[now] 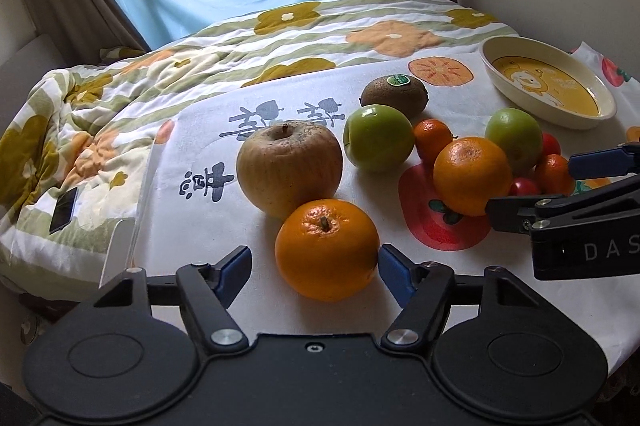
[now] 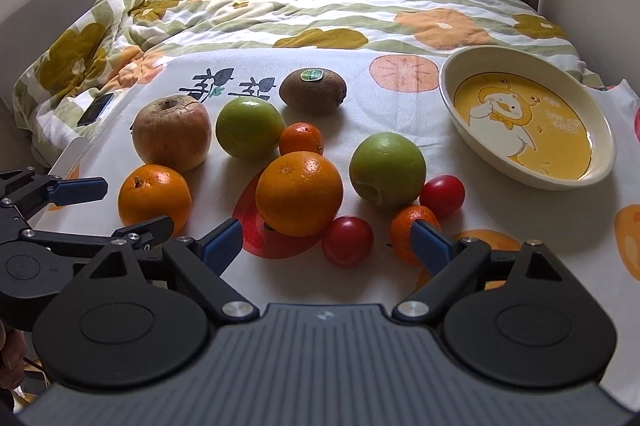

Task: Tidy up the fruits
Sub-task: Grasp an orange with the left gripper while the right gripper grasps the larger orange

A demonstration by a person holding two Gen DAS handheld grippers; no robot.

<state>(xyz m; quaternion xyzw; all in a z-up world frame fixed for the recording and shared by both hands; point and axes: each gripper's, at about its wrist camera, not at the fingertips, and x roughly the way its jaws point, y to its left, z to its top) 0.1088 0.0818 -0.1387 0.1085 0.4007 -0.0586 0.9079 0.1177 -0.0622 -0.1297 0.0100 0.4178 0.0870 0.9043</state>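
Ten pieces of fruit lie on the printed cloth [image 2: 400, 98] in front of me, none yet in the duck dish [image 2: 592, 166] at the far right. My left gripper [image 1: 315, 268] has its blue pads on either side of the nearest orange [image 1: 327, 249]: the right pad looks to be just touching the peel, the left pad stands clear, so the jaws are apart and not clamped. That orange touches the wrinkled apple [image 1: 289, 168] behind it. My right gripper [image 2: 326, 240] is spread wide with nothing gripped; a cherry tomato [image 2: 347, 241] sits between its pads, and a small tangerine [image 2: 404, 228] is right against the right pad. Just beyond are the big orange [image 2: 299, 192], a green apple [image 2: 387, 170] and a second tomato [image 2: 442, 196]. Farther back lie another green apple [image 2: 249, 126], another tangerine [image 2: 301, 139] and the kiwi [image 2: 313, 92]. A phone [image 2: 95, 114] rests on the flowered quilt [image 2: 280, 14] at left.
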